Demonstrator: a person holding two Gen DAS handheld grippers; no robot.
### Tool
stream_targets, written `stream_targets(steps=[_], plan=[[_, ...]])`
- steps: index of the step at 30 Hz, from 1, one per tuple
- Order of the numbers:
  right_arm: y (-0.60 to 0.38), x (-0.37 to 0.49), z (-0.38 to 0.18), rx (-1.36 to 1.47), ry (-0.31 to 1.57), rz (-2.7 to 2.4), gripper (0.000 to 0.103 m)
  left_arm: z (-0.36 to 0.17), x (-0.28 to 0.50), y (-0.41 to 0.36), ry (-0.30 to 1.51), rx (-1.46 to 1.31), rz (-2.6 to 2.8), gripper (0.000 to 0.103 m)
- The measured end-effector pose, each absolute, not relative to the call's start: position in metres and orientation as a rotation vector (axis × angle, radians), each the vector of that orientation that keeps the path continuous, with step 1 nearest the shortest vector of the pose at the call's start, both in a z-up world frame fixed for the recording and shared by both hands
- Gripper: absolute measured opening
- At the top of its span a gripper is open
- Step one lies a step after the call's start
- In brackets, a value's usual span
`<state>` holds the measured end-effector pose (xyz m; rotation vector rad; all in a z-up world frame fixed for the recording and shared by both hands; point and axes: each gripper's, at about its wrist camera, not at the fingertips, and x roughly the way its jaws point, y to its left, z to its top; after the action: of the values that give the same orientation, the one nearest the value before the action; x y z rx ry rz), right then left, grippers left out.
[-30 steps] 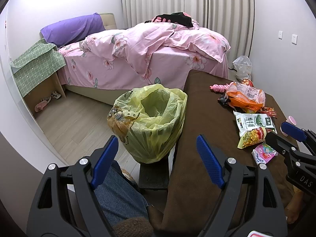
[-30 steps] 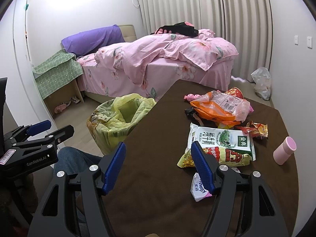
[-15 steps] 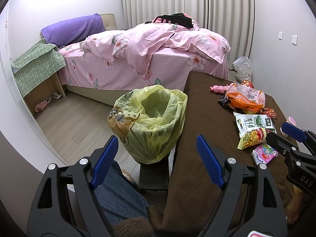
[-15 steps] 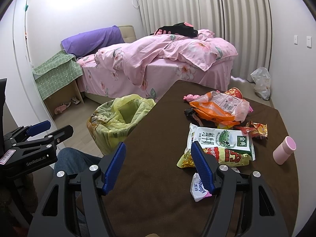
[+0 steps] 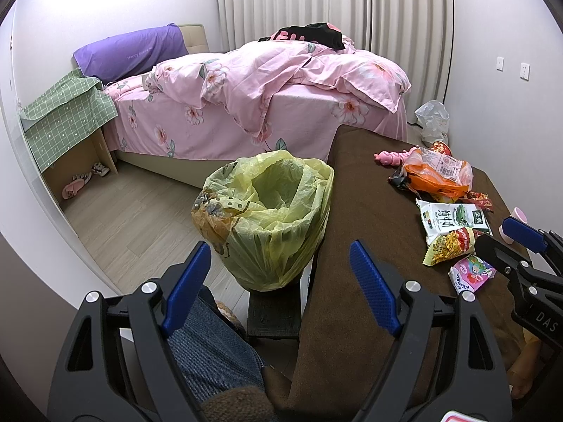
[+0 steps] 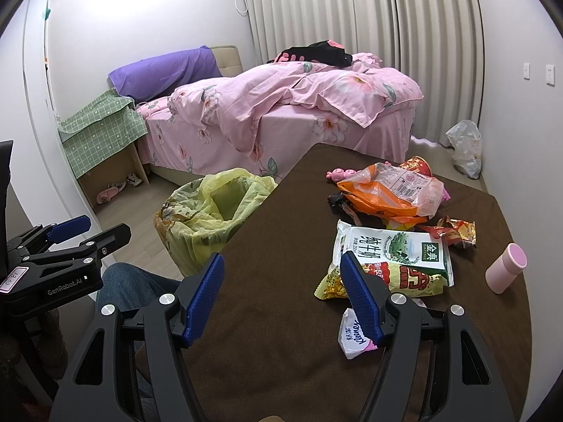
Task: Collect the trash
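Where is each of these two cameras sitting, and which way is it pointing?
Left wrist: rides the left gripper, looking past open fingers at the yellow-lined bin; a jeans-clad leg shows.
Right wrist: rides the right gripper, looking over the brown table at snack wrappers.
Shared: bin, wrappers, bed, and each other's gripper.

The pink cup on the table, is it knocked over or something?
Yes. The pink cup lies tipped on its side on the brown table, right of the snack wrappers. Nothing seems to have spilled from it. Both claws are open and hold nothing.
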<state>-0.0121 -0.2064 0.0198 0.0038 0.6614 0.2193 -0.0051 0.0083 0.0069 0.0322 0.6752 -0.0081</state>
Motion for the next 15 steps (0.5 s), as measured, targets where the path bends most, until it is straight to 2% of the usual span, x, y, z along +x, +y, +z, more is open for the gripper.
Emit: stream_targets(steps=[15], plan=[[-0.2066, -0.0122, 0.0201, 0.000, 0.658, 0.216, 0.065, 0.0078, -0.0056, 0.0095, 0.674, 0.031, -0.007, 0.077]])
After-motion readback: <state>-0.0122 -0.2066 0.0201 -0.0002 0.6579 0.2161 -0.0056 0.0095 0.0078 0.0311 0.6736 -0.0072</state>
